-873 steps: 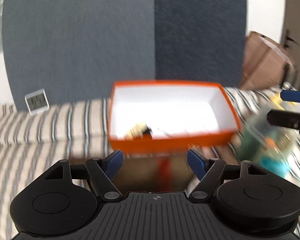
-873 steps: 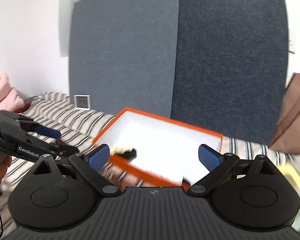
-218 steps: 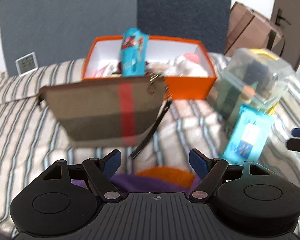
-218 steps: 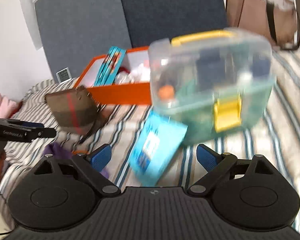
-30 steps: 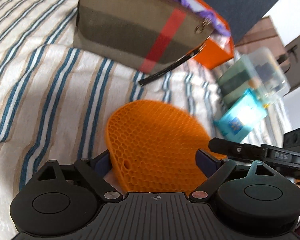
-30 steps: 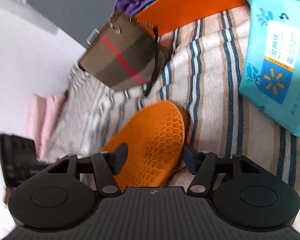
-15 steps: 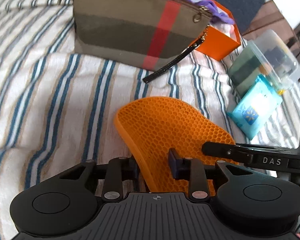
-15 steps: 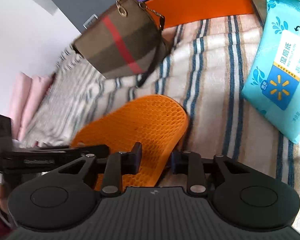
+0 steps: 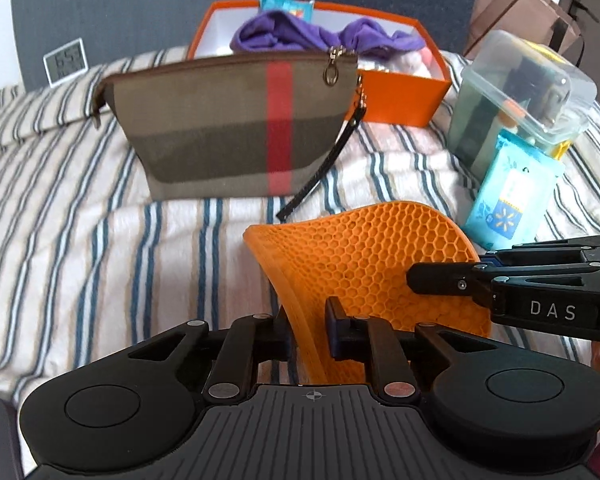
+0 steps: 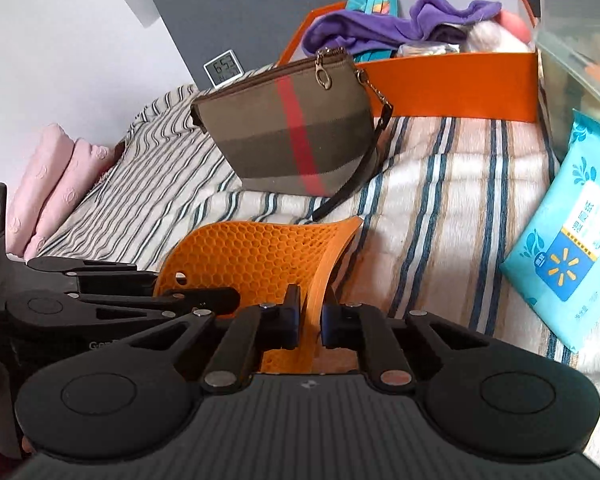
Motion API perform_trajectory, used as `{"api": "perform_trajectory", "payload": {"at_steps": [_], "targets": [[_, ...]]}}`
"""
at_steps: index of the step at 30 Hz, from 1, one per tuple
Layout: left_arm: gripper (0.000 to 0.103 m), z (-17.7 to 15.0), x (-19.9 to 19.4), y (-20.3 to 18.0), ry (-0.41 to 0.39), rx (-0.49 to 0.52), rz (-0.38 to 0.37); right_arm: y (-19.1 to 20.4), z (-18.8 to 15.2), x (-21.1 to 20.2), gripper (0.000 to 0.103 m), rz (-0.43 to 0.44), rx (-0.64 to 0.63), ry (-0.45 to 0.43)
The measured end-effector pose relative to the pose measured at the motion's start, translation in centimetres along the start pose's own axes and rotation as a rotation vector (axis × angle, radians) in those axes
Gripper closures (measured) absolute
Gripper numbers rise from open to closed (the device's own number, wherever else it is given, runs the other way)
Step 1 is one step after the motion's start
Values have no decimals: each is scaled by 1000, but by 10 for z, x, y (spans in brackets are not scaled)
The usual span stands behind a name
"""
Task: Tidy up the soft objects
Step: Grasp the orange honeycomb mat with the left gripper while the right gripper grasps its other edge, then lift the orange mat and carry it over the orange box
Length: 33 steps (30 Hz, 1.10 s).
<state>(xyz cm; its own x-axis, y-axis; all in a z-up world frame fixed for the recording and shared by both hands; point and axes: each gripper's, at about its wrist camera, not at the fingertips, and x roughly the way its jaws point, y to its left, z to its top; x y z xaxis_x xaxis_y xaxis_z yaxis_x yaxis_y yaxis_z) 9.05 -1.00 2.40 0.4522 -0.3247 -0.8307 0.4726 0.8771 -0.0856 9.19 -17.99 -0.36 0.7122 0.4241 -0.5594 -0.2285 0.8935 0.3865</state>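
Now both tongs grip the orange honeycomb mat [image 9: 364, 256], lower centre: right tongs [image 10: 311, 322] clenched on its edge, left tongs [image 9: 309, 330] closing on it. Lift evenly toward the orange box [image 9: 400, 96], upper centre.

The left gripper [image 9: 307, 330] is closing on the near edge of the orange honeycomb mat [image 9: 374, 264], which curls up; the right gripper [image 9: 414, 278] clamps its right side.
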Motion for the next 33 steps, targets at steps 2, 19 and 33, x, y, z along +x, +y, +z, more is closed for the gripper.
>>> {"api": "perform_trajectory", "payload": {"at_steps": [2, 19, 33], "targets": [[33, 3, -5, -4, -14, 7, 4, 0, 3, -3, 89, 0, 0, -9], [33, 33, -35, -27, -121, 114, 8, 7, 20, -37, 89, 5, -38, -101], [33, 125, -41, -48, -243, 224, 10, -10, 93, -63, 89, -27, -72, -223]]}}
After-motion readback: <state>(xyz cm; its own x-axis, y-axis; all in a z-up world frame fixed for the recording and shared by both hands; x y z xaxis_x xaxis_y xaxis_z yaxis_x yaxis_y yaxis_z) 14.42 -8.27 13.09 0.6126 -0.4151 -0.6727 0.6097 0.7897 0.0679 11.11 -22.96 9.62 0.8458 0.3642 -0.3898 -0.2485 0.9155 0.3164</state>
